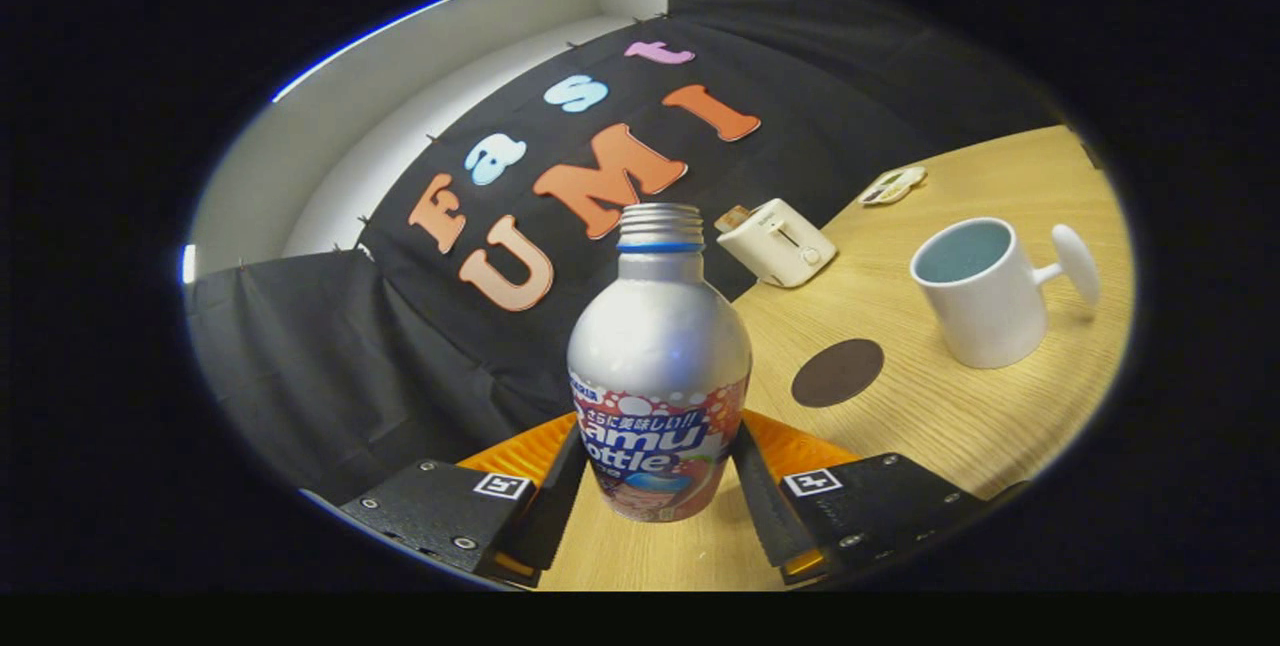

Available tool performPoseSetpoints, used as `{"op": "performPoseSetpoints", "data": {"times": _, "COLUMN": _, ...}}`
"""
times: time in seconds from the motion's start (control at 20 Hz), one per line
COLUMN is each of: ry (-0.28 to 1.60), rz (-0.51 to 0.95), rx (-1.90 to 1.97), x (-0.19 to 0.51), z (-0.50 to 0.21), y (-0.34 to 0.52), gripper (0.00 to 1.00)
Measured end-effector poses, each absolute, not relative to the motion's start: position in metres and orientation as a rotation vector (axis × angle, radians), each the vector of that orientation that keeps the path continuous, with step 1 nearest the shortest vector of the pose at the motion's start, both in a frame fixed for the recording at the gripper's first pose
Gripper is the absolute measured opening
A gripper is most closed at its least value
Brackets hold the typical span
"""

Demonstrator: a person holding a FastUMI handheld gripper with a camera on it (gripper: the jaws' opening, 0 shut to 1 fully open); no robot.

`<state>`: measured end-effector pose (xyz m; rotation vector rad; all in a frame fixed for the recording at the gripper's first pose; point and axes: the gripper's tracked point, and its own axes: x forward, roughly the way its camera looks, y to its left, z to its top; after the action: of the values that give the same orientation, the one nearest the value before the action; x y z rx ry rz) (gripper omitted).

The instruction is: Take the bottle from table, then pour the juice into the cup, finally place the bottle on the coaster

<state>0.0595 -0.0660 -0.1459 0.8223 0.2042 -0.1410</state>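
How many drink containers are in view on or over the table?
2: the bottle gripped between the gripper fingers, cap off, and the white cup beyond the round coaster.

The lower sides of the bottle (pixel 658 366) are covered by the fingers (pixel 553 501) of the gripper (pixel 655 506); whether its base rests on the table (pixel 930 416) cannot be told. Beyond the jaws, a small flat object (pixel 893 185) is too small to identify.
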Motion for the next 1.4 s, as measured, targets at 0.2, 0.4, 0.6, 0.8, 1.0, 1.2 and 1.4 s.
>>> {"op": "performPoseSetpoints", "data": {"times": 0.2, "ry": 0.199, "rz": -0.174, "rx": 0.926, "x": 0.063, "z": -0.151, "y": -0.078, "gripper": 0.76}}
{"op": "performPoseSetpoints", "data": {"times": 0.4, "ry": 0.151, "rz": -0.194, "rx": 1.064, "x": 0.065, "z": -0.15, "y": -0.09, "gripper": 0.76}}
{"op": "performPoseSetpoints", "data": {"times": 0.6, "ry": 0.109, "rz": -0.216, "rx": 1.197, "x": 0.069, "z": -0.15, "y": -0.1, "gripper": 0.76}}
{"op": "performPoseSetpoints", "data": {"times": 0.8, "ry": 0.106, "rz": -0.236, "rx": 1.271, "x": 0.074, "z": -0.156, "y": -0.109, "gripper": 0.76}}
{"op": "performPoseSetpoints", "data": {"times": 1.0, "ry": 0.087, "rz": -0.231, "rx": 1.361, "x": 0.076, "z": -0.151, "y": -0.111, "gripper": 0.76}}
{"op": "performPoseSetpoints", "data": {"times": 1.2, "ry": 0.072, "rz": -0.223, "rx": 1.447, "x": 0.082, "z": -0.149, "y": -0.109, "gripper": 0.76}}
{"op": "performPoseSetpoints", "data": {"times": 1.4, "ry": 0.08, "rz": -0.227, "rx": 1.52, "x": 0.082, "z": -0.148, "y": -0.108, "gripper": 0.76}}
